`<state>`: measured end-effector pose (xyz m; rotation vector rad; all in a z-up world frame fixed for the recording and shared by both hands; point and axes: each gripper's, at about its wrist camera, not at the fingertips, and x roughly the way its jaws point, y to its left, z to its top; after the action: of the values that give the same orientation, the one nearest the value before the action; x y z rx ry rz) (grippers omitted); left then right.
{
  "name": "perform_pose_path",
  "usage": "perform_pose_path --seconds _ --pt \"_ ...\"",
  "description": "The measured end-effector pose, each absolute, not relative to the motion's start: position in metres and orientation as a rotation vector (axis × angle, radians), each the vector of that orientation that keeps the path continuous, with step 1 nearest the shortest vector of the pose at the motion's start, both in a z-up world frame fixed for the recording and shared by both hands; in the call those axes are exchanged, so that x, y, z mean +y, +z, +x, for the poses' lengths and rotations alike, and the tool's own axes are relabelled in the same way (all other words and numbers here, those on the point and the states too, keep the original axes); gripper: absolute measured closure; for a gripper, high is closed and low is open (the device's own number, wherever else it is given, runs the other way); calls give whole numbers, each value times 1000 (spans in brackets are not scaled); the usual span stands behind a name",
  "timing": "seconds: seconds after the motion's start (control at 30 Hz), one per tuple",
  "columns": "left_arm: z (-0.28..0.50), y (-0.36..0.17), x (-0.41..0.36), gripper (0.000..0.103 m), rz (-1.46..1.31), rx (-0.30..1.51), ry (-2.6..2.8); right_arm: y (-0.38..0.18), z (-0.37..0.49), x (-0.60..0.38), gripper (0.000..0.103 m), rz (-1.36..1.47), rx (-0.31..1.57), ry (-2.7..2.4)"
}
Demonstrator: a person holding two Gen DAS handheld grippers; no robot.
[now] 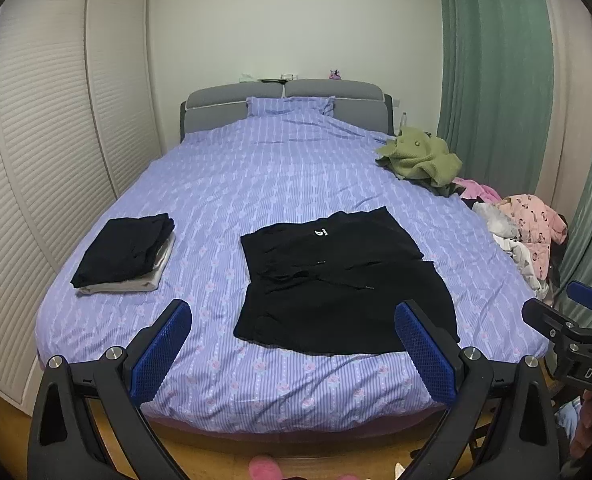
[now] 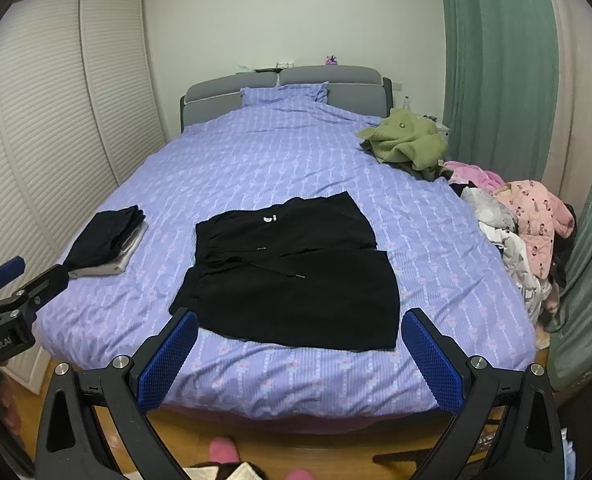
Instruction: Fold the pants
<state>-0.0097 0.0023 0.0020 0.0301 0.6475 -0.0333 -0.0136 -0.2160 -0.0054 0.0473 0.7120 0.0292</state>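
Bedroom, bed (image 1: 296,184) with purple striped cover. Black pants (image 1: 336,280) lie ahead of both sets of jaws, near the foot edge, already doubled over with drawstrings on top. Left gripper (image 1: 291,336) and right gripper (image 2: 300,340): jaws wide, empty, hovering short of the fabric. Folded stack (image 1: 123,256) sits beyond the left jaws. Next, I'd pinch both near corners, lift evenly and fold away, keeping the edges aligned.

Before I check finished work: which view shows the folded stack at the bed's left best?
The left wrist view: the folded stack lies unobstructed, its black top layers and pale bottom layer both visible. In the right wrist view it sits nearer the edge, and the left claw covers its near corner.
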Motion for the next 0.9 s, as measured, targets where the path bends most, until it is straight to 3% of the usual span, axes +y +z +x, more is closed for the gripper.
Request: perform_pose_path --seconds 0.9 --pt "-13 5 9 0 31 629 -28 -2 -17 -220 0 47 692 31"
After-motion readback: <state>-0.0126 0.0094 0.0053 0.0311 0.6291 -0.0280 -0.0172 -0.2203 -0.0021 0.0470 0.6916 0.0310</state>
